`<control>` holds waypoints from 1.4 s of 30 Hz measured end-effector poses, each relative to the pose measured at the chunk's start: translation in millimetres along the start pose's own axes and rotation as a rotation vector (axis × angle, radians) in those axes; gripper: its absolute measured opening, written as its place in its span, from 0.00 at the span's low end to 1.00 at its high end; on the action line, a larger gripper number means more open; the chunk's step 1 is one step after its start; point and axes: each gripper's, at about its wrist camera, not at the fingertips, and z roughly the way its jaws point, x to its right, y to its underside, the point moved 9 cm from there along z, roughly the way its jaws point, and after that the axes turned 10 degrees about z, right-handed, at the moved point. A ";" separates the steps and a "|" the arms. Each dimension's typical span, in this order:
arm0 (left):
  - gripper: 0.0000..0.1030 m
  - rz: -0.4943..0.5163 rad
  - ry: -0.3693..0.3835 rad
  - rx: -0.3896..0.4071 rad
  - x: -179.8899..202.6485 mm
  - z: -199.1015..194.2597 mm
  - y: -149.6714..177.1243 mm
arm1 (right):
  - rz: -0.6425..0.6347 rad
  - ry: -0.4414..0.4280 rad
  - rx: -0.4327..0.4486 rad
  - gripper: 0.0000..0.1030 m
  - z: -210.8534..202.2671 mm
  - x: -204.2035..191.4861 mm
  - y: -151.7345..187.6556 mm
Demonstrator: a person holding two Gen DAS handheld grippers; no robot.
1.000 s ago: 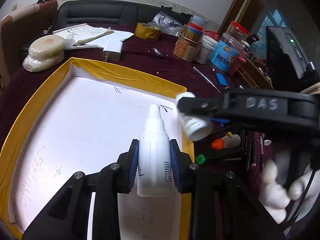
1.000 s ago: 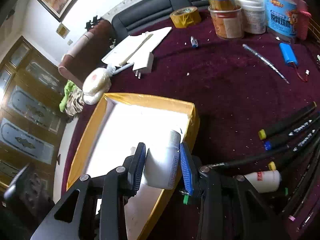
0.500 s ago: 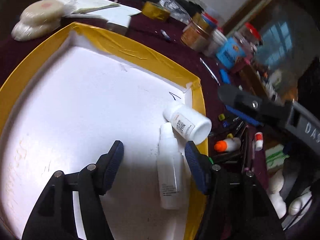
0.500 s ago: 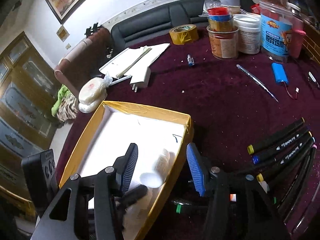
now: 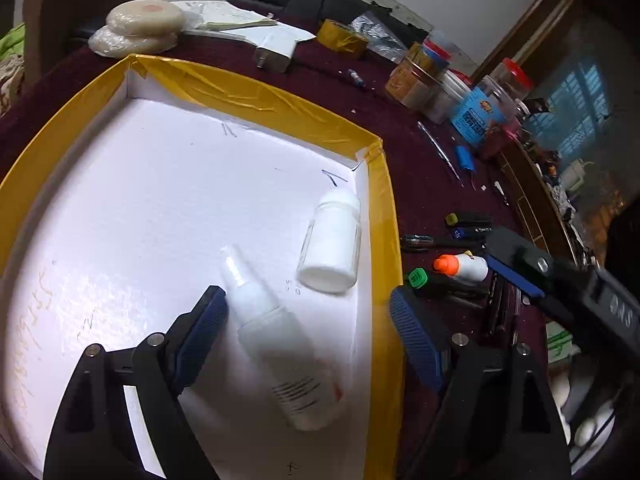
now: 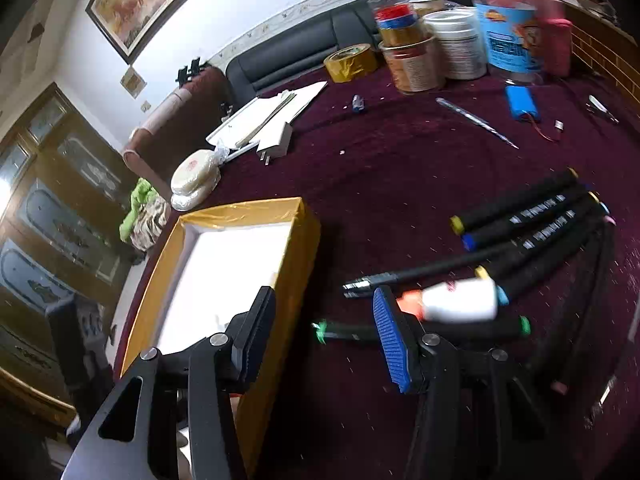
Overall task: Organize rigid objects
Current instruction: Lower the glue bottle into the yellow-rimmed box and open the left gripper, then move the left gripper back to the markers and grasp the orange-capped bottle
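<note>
Here, a white dropper bottle (image 5: 280,344) is seen lying released at lower centre of the yellow-taped tray (image 5: 384,216), beside a white jar (image 5: 332,240), the left gripper (image 5: 308,320) opening; the right gripper (image 6: 324,328), empty and parted, is aimed toward the markers (image 6: 532,216).

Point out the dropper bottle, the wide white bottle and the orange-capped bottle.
dropper bottle (image 5: 280,344), left wrist view, on its body.
wide white bottle (image 5: 332,240), left wrist view, on its side.
orange-capped bottle (image 6: 460,300), right wrist view, on its white body.
</note>
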 end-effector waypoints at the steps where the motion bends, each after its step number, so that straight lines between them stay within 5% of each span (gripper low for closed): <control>1: 0.81 -0.008 -0.005 -0.002 -0.6 -0.6 0.5 | 0.002 -0.003 0.008 0.44 -5.2 3.2 1.3; 8: 0.81 0.066 -0.103 0.063 18.4 -25.6 -4.3 | -0.019 0.031 0.092 0.45 -38.2 28.0 -1.4; 17: 0.81 0.244 -0.186 0.121 68.0 -43.2 -7.3 | -0.072 0.160 0.313 0.47 -95.1 65.3 -18.8; 21: 0.81 0.279 -0.201 0.119 84.4 -41.5 -5.0 | -0.126 0.267 0.495 0.81 -131.9 77.7 -29.8; 23: 0.81 0.296 -0.212 0.114 92.5 -39.3 -3.4 | -0.119 0.297 0.566 0.86 -146.5 88.4 -37.4; 31: 0.81 0.357 -0.244 0.085 116.4 -28.1 2.2 | 0.038 0.314 0.540 0.86 -147.7 152.6 -62.7; 42: 0.81 0.406 -0.282 0.033 137.0 -5.4 8.4 | 0.081 0.365 0.550 0.86 -135.1 200.0 -66.2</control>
